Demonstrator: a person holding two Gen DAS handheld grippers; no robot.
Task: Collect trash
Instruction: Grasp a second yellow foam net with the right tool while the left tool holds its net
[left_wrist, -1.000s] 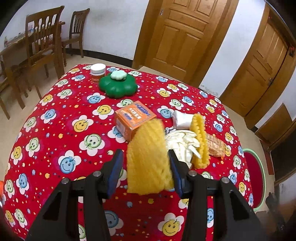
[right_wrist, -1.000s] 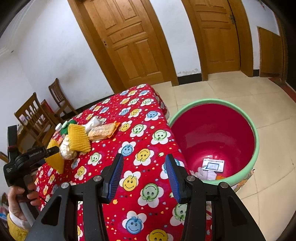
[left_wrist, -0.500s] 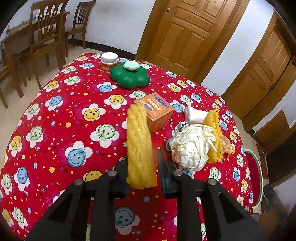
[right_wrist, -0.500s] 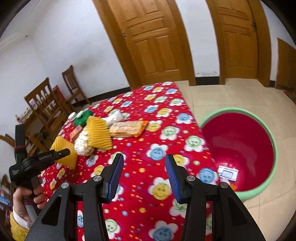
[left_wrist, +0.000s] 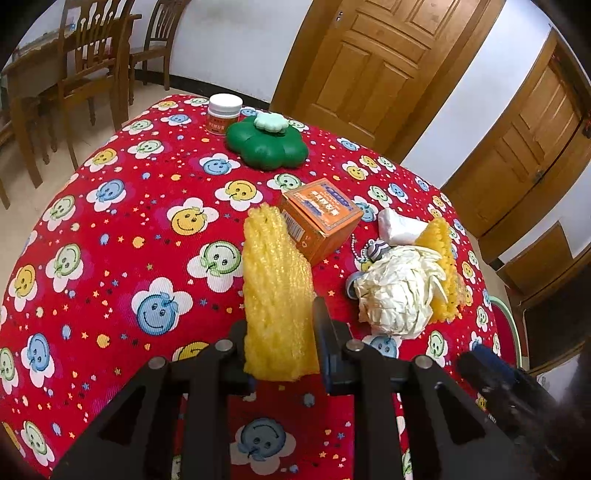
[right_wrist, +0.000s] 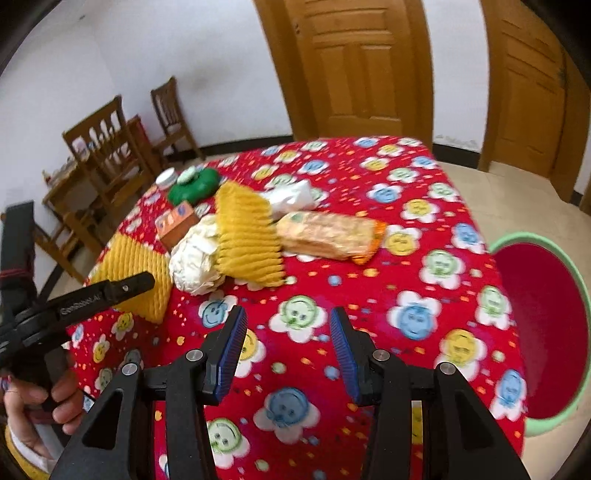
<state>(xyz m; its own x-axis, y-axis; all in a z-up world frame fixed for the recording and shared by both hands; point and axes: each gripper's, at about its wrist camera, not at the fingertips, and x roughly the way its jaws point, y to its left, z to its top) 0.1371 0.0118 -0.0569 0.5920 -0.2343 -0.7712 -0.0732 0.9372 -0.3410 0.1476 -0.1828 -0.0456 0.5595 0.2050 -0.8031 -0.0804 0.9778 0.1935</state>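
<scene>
The yellow foam net (left_wrist: 275, 295), lying near the table's (left_wrist: 110, 229) front edge, is clamped by the left gripper (left_wrist: 282, 332), while the right gripper (right_wrist: 288, 350) is held apart and empty; the soft net could be squeezed out if lifted abruptly.

A yellow foam fruit net (left_wrist: 275, 291) is standing squeezed edgewise between the left gripper's (left_wrist: 280, 347) black fingers. A second yellow ribbed foam net (right_wrist: 249, 236) is leaning on a crumpled ball of white paper (right_wrist: 197, 258). A clear wrapper of biscuits (right_wrist: 328, 236) is lying flat just beside them, a white plastic packet (right_wrist: 291, 195) behind. The red basin with a green rim (right_wrist: 554, 332) is sitting on the floor beside the table.
</scene>
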